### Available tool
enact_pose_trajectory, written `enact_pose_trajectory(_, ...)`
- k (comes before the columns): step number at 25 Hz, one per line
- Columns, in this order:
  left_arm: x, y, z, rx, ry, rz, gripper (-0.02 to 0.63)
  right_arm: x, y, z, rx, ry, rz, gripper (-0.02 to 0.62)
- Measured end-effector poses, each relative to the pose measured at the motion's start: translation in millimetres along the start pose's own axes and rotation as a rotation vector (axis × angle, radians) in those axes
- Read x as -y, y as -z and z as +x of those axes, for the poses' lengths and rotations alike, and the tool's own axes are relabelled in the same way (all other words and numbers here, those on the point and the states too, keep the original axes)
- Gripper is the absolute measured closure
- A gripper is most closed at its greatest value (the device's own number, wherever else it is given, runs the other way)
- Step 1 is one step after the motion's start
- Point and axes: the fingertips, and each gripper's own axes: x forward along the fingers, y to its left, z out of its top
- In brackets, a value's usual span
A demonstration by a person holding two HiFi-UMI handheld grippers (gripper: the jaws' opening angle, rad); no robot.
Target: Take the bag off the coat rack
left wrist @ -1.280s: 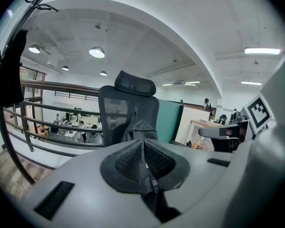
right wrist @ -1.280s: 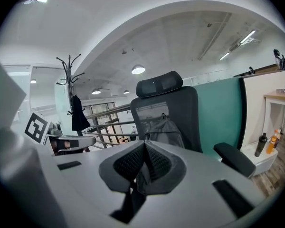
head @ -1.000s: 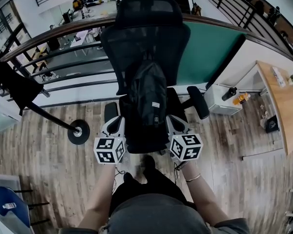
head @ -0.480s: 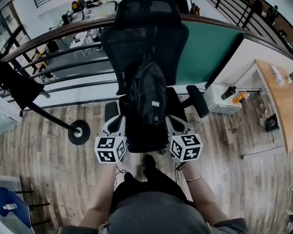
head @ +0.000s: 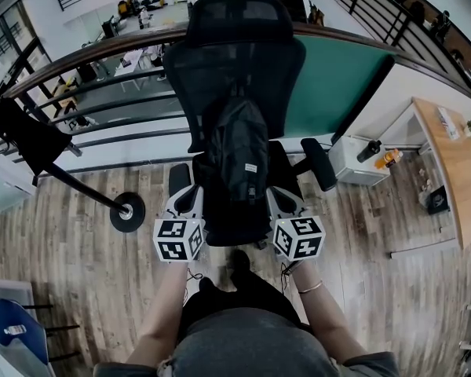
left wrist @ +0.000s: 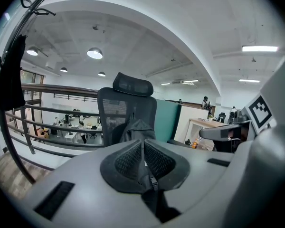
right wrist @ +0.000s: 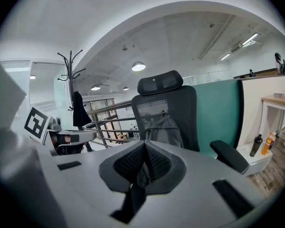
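Observation:
The dark grey bag (head: 237,155) stands upright on the seat of a black office chair (head: 235,45), leaning on its backrest; it also shows as the bag (left wrist: 137,129) and the bag (right wrist: 164,129) ahead of each gripper. My left gripper (head: 190,197) and right gripper (head: 279,197) hover at the seat's front corners. In the left gripper view the left gripper (left wrist: 143,151) is shut on a thin black strap with a buckle. The right gripper (right wrist: 145,161) is shut on a similar strap that hangs down. The coat rack (head: 78,188) leans at the left and carries a black garment (head: 27,140).
A railing (head: 102,85) runs behind the chair, with a teal partition (head: 337,77) to its right. A low white cabinet (head: 361,163) with bottles and a wooden desk (head: 455,171) stand at the right. The rack's round base (head: 126,213) sits on the wooden floor beside my left gripper.

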Motion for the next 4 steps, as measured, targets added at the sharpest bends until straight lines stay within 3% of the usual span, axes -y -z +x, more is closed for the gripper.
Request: enact_pose_trajectory(4,-2.6,-2.4,3.9,-0.003,0.000,0.005,0.572,-0.2,1.0,4.6,-0.003,-0.003,0.007,0.594)
